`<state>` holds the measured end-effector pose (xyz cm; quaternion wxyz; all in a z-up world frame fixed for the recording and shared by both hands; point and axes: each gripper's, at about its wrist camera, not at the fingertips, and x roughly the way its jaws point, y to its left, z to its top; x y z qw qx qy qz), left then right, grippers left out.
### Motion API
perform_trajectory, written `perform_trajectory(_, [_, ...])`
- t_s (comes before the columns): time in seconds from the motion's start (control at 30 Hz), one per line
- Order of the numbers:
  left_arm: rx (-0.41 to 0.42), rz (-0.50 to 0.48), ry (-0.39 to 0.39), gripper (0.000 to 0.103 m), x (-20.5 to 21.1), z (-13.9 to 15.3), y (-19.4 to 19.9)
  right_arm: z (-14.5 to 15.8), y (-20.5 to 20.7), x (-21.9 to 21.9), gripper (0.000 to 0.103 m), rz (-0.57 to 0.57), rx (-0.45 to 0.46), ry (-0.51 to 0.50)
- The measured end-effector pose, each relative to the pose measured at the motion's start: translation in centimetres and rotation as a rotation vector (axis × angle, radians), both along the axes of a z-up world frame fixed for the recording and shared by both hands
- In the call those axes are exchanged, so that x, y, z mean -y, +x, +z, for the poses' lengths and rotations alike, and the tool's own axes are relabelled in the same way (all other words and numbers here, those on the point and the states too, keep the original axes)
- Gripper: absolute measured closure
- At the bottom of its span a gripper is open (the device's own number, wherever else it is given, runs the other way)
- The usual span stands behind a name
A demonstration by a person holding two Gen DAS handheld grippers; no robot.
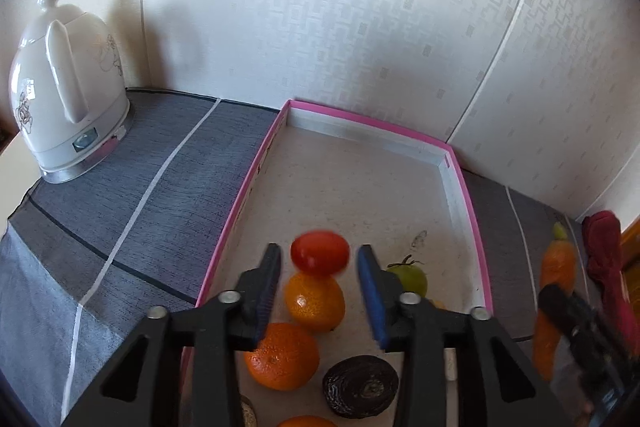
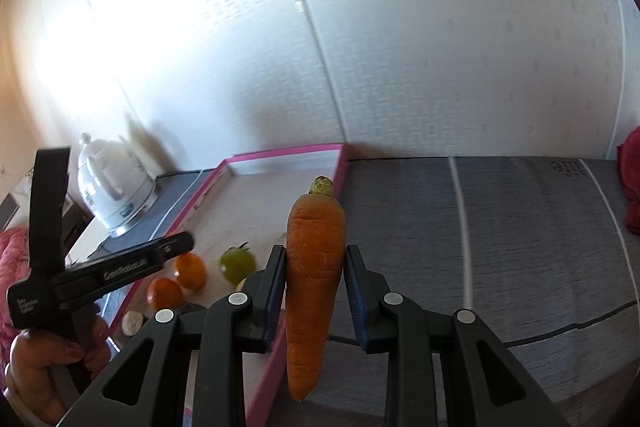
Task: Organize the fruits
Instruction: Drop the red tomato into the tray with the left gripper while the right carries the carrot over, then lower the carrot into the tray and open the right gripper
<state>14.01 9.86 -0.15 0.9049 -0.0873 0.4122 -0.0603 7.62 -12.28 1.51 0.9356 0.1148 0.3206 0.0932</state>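
Fruits lay inside the pink-rimmed tray (image 1: 236, 211): a red tomato (image 1: 320, 253) (blurred, free between the spread fingers of the left gripper (image 1: 320, 291), touching neither pad), two oranges (image 1: 315, 302) below it, a green tomato (image 1: 410, 279) just to the right and a dark wrinkled fruit (image 1: 360, 385) nearer the camera. Over the tray's right edge the right gripper (image 2: 314, 293) was clamped on a carrot (image 2: 314, 267), leafy end pointing away. A white kettle (image 1: 66, 95) stood left of the tray on the grey cloth (image 1: 132, 187), a red cloth (image 1: 606, 259) far right.
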Motion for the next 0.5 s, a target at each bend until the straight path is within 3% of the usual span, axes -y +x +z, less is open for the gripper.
perform_trajectory(0.2, [0.003, 0.043, 0.002, 0.053, -1.0, 0.4, -0.3, -0.3, -0.2, -1.4, 0.074, 0.047, -0.005, -0.020])
perform_trajectory(0.33, [-0.009, 0.094, 0.013, 0.039, -2.1, 0.5, -0.9, -0.3, -0.1, -1.8, 0.074, 0.067, -0.011, -0.023])
perform_trajectory(0.5, [0.024, 0.088, 0.077, 0.025, -2.0, 1.2, -2.3, -0.6, 0.6, -2.4, 0.074, 0.099, -0.025, -0.024])
